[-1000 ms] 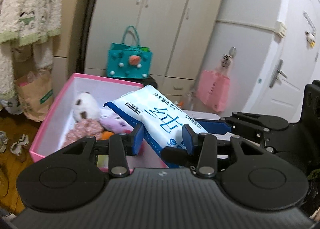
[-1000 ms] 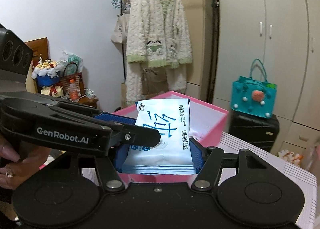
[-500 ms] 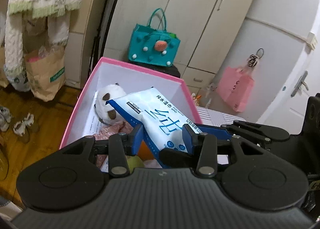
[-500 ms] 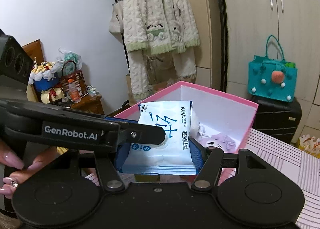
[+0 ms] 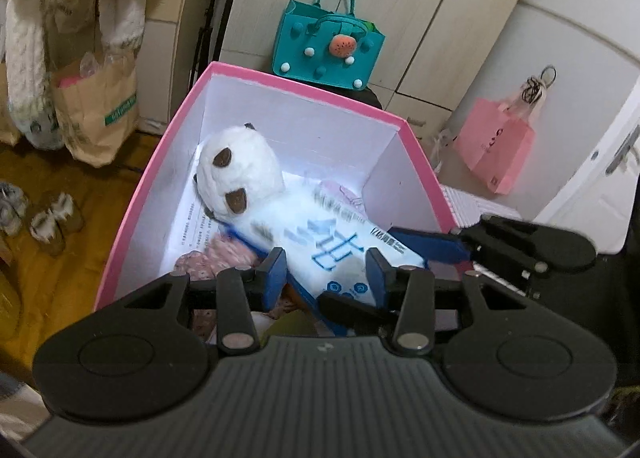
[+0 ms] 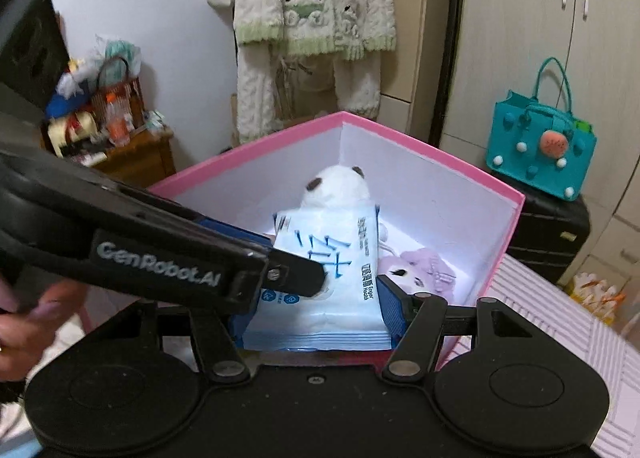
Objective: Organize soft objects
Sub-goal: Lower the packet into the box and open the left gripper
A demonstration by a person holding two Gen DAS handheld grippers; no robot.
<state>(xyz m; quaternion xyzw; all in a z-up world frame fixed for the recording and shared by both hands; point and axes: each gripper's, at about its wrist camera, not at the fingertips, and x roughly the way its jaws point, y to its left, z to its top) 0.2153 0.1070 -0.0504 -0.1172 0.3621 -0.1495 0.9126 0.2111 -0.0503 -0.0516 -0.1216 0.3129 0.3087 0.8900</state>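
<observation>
Holding the pack of wet wipes over the pink box, the right gripper had its two blue pads pressed on the pack's left and right sides, so it was closed on the pack. The pack hung tilted, with its far end dipping into the box and its near end up by the pads. The left gripper sat just beside it, coming in from the left in the right camera's view. One of its black fingers lay across the near left corner of the pack. From the left camera, its blue pads stood a little apart with part of the pack between them, but I could not tell if they were pinching it or only close to it. Inside the box, at the far end, lay a white plush toy with brown ears, and the pack's far end was touching it or lying just over it. A small purple plush lay on the right side of the box floor, and a pinkish flowery soft thing lay on the near left side. It looked like the step in hand was putting the pack into the box with the other soft things. The next move, I think, called for lowering the pack onto the toys and then opening the pads to let it go.
</observation>
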